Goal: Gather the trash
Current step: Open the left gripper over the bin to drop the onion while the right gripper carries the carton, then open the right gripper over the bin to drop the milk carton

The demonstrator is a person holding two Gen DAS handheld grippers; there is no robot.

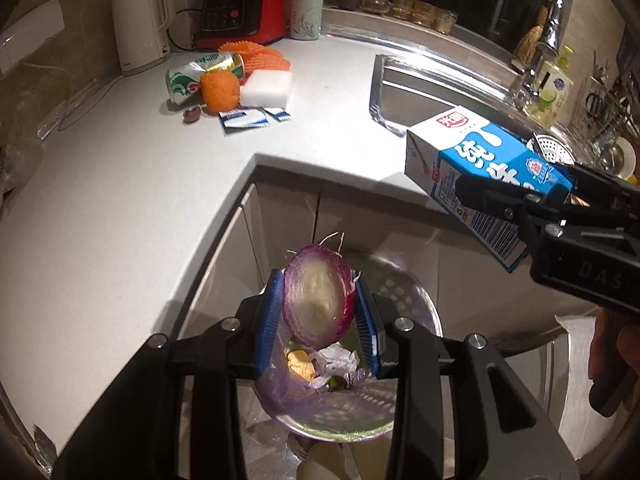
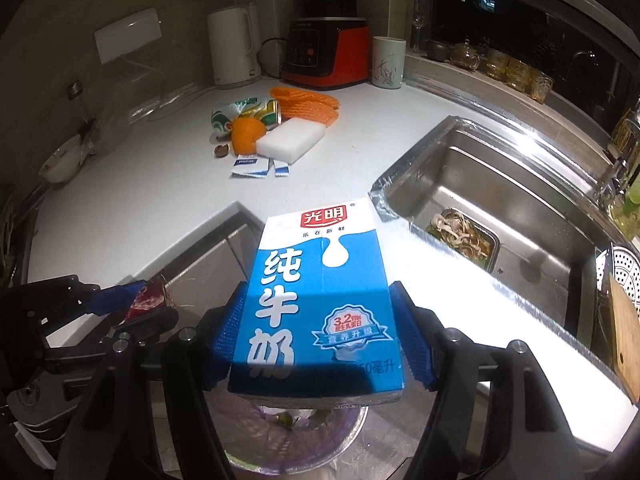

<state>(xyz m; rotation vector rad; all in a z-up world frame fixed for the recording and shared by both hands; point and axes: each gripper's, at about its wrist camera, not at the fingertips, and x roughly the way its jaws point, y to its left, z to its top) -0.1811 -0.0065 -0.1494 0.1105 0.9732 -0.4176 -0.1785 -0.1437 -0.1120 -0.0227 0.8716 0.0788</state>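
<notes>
Left wrist view: left gripper (image 1: 320, 312) at lower centre, blue pads pressed on both sides of a cut red onion half (image 1: 319, 298), jaws partly closed around it. Onion hangs over the trash bin (image 1: 404, 280) with purple liner below; paper scraps and a yellow bit inside. Right gripper (image 1: 520, 196) at right edge, clamped on a blue-white milk carton (image 1: 480, 168), held tilted above the counter edge. On the white counter (image 1: 120, 200), upper centre: crushed can (image 1: 200, 74), orange peel (image 1: 220, 90), orange net (image 1: 260, 56), white sponge (image 1: 266, 88), sachets (image 1: 244, 118). Sink (image 1: 420, 84) upper right.

Right wrist view: right gripper (image 2: 318, 340) lower centre, jaws wide, pads gripping the carton's sides. Carton fills the centre, bin just below it. Left gripper with onion at lower left. Remaining trash pile in upper centre, kettle (image 2: 236, 46) behind.
</notes>
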